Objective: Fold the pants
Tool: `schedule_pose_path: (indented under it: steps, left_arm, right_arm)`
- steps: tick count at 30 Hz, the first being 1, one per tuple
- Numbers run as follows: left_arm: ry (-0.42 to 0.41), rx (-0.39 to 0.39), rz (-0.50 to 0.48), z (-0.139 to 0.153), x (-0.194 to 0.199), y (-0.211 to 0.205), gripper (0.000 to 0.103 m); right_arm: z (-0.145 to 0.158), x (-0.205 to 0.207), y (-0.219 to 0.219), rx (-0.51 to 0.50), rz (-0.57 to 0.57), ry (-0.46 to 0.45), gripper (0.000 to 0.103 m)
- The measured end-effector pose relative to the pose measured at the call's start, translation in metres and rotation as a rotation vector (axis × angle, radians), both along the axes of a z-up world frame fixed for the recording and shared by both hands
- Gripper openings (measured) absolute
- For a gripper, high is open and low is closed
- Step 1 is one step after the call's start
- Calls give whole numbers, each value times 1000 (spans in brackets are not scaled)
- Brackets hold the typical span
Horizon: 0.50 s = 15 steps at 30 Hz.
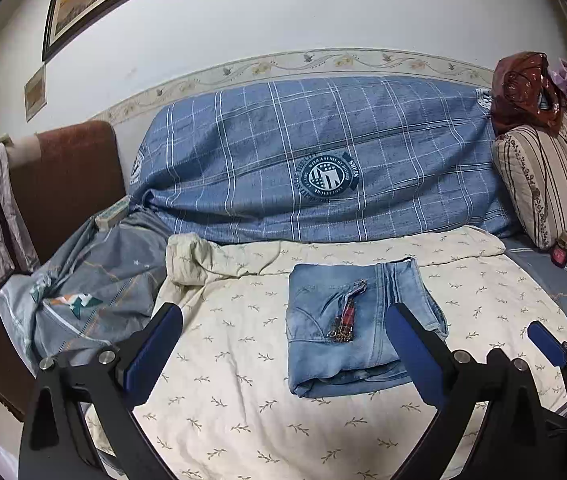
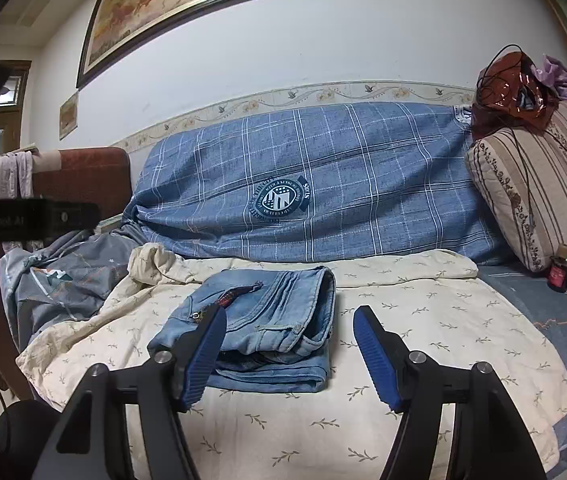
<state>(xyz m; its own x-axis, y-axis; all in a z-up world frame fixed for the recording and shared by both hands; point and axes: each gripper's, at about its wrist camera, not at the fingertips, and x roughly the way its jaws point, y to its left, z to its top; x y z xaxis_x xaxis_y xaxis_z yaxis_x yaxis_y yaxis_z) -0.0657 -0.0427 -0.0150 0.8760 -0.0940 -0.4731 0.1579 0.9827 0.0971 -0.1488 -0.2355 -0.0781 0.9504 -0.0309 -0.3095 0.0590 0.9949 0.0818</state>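
The pants (image 1: 323, 344) are light-blue jeans, folded into a compact rectangle on the cream leaf-print sheet (image 1: 235, 380); a red plaid strip with a small metal clasp lies on top. My left gripper (image 1: 285, 308) hangs open just in front of them with wide jaws, its right finger (image 1: 415, 356) covering the fold's right edge. In the right wrist view the jeans (image 2: 283, 316) lie just ahead of my right gripper (image 2: 291, 312), which is open and grips nothing. Its left finger (image 2: 203, 356) overlaps the fold's near left corner. Neither gripper holds cloth.
A blue plaid cover (image 1: 323, 160) drapes the sofa back behind the sheet. A grey printed duvet (image 1: 91, 292) is bunched at the left beside a brown armrest (image 1: 67, 176). A striped cushion (image 1: 551, 184) and small bottles (image 2: 559, 276) stand at the right.
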Motion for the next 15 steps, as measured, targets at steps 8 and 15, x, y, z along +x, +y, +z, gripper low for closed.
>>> schedule_pose_path:
  steps: [8, 15]
  left_arm:
    - [0, 9, 9, -13, 4, -1, 101]
    - [1, 8, 18, -17, 7, 0, 101]
  right_arm:
    - [1, 0, -2, 12, -5, -9, 70]
    - [3, -1, -2, 13, -4, -21, 70]
